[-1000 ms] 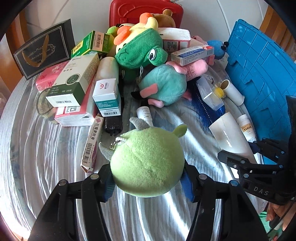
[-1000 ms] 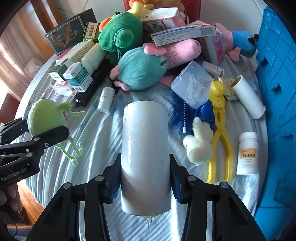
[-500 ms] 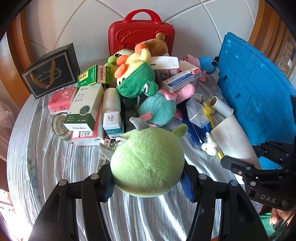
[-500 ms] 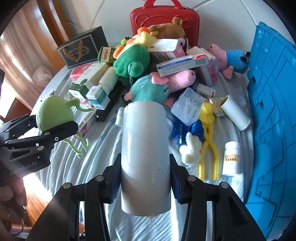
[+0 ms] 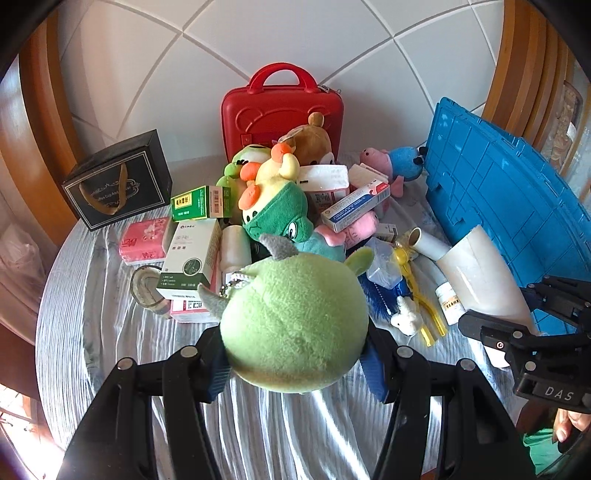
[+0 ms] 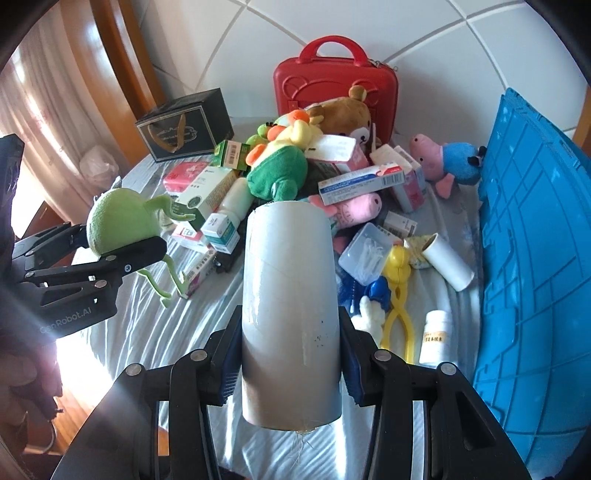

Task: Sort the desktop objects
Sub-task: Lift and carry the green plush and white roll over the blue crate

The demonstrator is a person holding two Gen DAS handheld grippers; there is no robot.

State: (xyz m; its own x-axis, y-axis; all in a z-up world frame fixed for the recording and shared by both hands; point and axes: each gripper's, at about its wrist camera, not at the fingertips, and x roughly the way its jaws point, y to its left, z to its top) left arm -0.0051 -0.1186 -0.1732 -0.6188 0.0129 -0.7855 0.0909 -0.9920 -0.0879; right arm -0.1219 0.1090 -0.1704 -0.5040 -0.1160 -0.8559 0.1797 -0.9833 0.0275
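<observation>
Left gripper (image 5: 295,363) clamped on green round plush (image 5: 293,323), right gripper (image 6: 290,363) clamped on white cardboard tube (image 6: 290,306). Both higher off table than a second ago, grips unchanged, more of pile and wall in view. Below: striped blue-grey tablecloth (image 5: 110,332), toy-and-box pile (image 5: 291,206). Beyond: blue crate (image 6: 535,258), red case (image 5: 282,107), white tiled wall (image 5: 295,33).

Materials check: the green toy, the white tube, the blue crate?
Green toy: plush fabric, matte and fuzzy, with visible nap. White tube: likely cardboard, smooth matte wrap with spiral seams and a frayed lower edge. Blue crate: moulded plastic by its ribbed panels and slight sheen.
</observation>
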